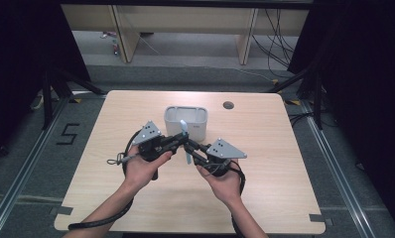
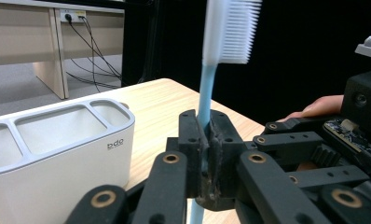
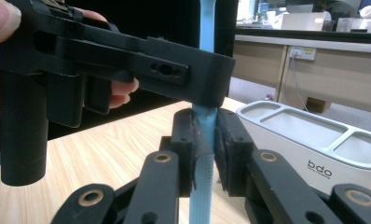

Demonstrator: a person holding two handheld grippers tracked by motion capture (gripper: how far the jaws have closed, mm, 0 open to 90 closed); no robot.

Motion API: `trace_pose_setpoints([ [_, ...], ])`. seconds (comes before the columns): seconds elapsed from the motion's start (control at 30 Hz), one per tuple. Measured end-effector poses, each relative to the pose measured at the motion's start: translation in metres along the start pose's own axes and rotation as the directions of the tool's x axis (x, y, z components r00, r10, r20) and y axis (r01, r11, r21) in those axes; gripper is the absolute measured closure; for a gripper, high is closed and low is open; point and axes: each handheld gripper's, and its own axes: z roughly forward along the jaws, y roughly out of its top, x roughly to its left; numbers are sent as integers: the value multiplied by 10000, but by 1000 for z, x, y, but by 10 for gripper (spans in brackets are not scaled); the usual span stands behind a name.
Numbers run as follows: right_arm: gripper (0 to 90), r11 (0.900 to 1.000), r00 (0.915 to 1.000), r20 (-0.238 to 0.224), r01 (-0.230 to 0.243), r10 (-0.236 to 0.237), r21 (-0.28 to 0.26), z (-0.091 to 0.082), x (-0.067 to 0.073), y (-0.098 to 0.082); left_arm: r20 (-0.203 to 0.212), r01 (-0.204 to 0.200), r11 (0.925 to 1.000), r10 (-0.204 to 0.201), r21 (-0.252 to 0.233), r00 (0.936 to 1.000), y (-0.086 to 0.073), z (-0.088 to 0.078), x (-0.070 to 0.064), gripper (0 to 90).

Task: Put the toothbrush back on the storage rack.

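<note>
Two grippers, left gripper (image 2: 206,154) and right gripper (image 3: 206,154), both clamp one blue toothbrush (image 2: 211,70) beside the white holder (image 2: 58,158) marked, seemingly, "bdo".

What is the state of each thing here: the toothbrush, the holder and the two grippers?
Toothbrush: upright, bristle head on top, held above the table, clamped by both grippers.
Holder: standing on the table, compartments look empty.
Left gripper: shut on the toothbrush handle.
Right gripper: shut on the handle, lower down.
</note>
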Motion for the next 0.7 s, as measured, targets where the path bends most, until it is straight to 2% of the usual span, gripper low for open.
trace_pose_setpoints([
  [0.13,787,9996,9996,33,-266,266,-19,1,3,0,-14,-102,9999,102,25,9999,1,-1,0,853],
  [0.17,786,9999,9999,109,-125,125,-65,1,2,1,-18,-109,9999,109,49,9999,2,-1,0,853],
  [0.23,777,9996,9996,-73,-272,272,-20,2,2,1,0,-146,9999,146,72,9999,2,-1,1,854],
  [0.33,706,9994,9995,-5,-316,316,124,2,3,2,39,-311,9995,311,61,9995,3,0,0,854],
  [0.37,659,9998,9999,146,3,-6,202,2,2,1,5,-386,9992,386,50,9993,4,0,-1,854],
  [0.43,639,9992,9998,99,-170,166,368,1,3,1,-42,-474,9989,474,46,9989,4,0,0,854],
  [0.47,622,9995,10000,60,1,-3,331,1,2,1,-77,-504,9987,504,26,9987,4,0,0,854],
  [0.5,592,9988,9999,102,-71,67,482,-2,2,1,-153,-528,9986,528,-1,9985,4,0,1,854],
  [0.57,584,9983,9999,54,-113,111,567,-3,3,1,-190,-552,9985,552,-13,9983,4,0,2,854],
  [0.6,565,9977,9999,128,41,-49,673,-6,2,1,-273,-541,9985,540,-32,9982,4,0,3,854],
  [0.67,560,9971,9999,157,53,-65,755,-8,2,1,-324,-543,9985,541,-47,9980,4,-1,4,854],
  [0.7,550,9970,9999,98,-54,47,769,-9,2,0,-344,-557,9984,554,-65,9979,4,-1,5,854],
])
